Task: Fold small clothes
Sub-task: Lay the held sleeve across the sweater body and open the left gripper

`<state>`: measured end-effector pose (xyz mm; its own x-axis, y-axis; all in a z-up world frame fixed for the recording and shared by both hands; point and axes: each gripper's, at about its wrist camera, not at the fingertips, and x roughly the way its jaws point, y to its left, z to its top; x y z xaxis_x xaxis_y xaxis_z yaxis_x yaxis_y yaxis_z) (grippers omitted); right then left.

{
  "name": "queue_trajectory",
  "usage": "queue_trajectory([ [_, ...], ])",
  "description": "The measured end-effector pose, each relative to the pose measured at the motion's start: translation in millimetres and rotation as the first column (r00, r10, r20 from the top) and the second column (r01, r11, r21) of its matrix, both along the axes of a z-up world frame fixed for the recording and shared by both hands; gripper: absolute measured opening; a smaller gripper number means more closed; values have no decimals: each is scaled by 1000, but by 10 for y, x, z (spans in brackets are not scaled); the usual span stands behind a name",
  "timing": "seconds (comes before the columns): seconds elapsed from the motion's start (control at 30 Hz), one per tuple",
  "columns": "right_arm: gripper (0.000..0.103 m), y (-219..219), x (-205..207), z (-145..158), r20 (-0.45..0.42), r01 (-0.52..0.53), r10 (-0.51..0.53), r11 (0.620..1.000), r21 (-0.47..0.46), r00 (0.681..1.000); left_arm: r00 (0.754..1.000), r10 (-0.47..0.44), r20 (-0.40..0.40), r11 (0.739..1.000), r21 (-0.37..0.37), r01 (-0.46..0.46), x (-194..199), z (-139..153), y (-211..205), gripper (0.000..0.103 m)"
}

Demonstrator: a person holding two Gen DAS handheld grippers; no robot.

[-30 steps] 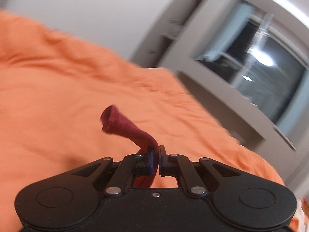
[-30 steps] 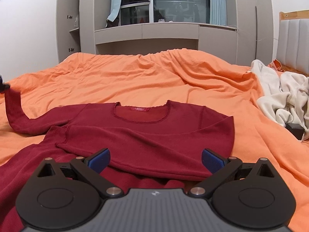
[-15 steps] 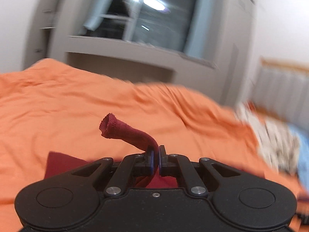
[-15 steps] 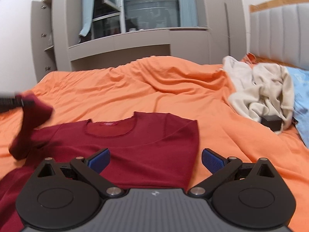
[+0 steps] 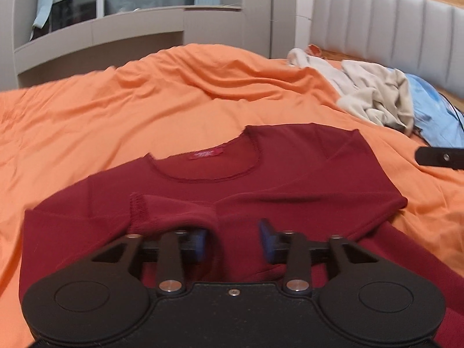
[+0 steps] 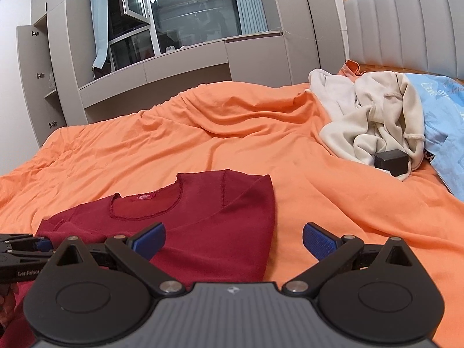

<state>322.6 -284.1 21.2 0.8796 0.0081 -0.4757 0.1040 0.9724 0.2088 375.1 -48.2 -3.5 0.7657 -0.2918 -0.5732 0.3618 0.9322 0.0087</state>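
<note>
A dark red long-sleeved top (image 5: 261,179) lies flat on the orange bed cover (image 5: 116,110), neckline away from me, both sleeves folded across its chest. My left gripper (image 5: 233,243) is open just above the top's middle; the left sleeve's cuff (image 5: 139,206) lies loose by its left finger. In the right wrist view the top (image 6: 203,211) lies ahead to the left. My right gripper (image 6: 233,240) is open wide and empty over the top's right edge. The left gripper (image 6: 17,249) shows at that view's left edge.
A heap of cream clothes (image 6: 374,116) and a light blue cloth (image 6: 443,121) lie at the right near the padded headboard (image 6: 406,23). A small black box (image 6: 391,162) rests by the heap. Grey cupboards and a window (image 6: 174,29) stand beyond the bed.
My left gripper carried the left sleeve across the top's chest, opened and let it go. My right gripper stayed open and shifted right.
</note>
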Motion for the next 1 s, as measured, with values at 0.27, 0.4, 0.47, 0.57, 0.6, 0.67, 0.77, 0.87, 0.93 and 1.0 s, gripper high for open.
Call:
queue_trajectory([
  [0.27, 103, -58, -23, 7, 5, 25, -25, 1000, 16, 1000, 984, -151, 90, 980, 146, 137, -230, 40, -283, 54],
  [0.4, 103, -104, -15, -8, 0, 41, -41, 999, 25, 999, 972, -223, 77, 964, 168, 208, -279, 7, -390, 54],
  [0.47, 103, -120, -8, -18, -4, 48, -48, 998, 27, 999, 966, -251, 65, 956, 174, 237, -293, -10, -419, 54],
  [0.57, 103, -126, 37, -36, -12, 49, -49, 998, 44, 999, 968, -244, 54, 956, 184, 230, -306, -10, -407, 57],
  [0.6, 103, -120, 59, -47, -10, 41, -41, 998, 56, 999, 972, -230, 52, 960, 175, 218, -310, 7, -373, 63],
  [0.67, 103, -83, 116, -77, -14, 20, -19, 997, 78, 1000, 983, -177, 54, 974, 151, 167, -321, 65, -250, 76],
  [0.77, 103, 45, 217, -139, -29, -27, 30, 995, 98, 999, 995, -66, 79, 988, 142, 55, -359, 167, 5, 87],
  [0.87, 103, 234, 310, -201, -56, -80, 85, 994, 74, 995, 996, 31, 86, 989, 140, -43, -382, 254, 340, 90],
  [0.93, 103, 376, 355, -238, -74, -124, 128, 991, 54, 989, 990, 99, 96, 982, 149, -113, -407, 293, 602, 96],
  [1.0, 103, 531, 388, -264, -92, -174, 175, 985, 23, 980, 981, 161, 106, 971, 159, -176, -442, 293, 877, 102],
])
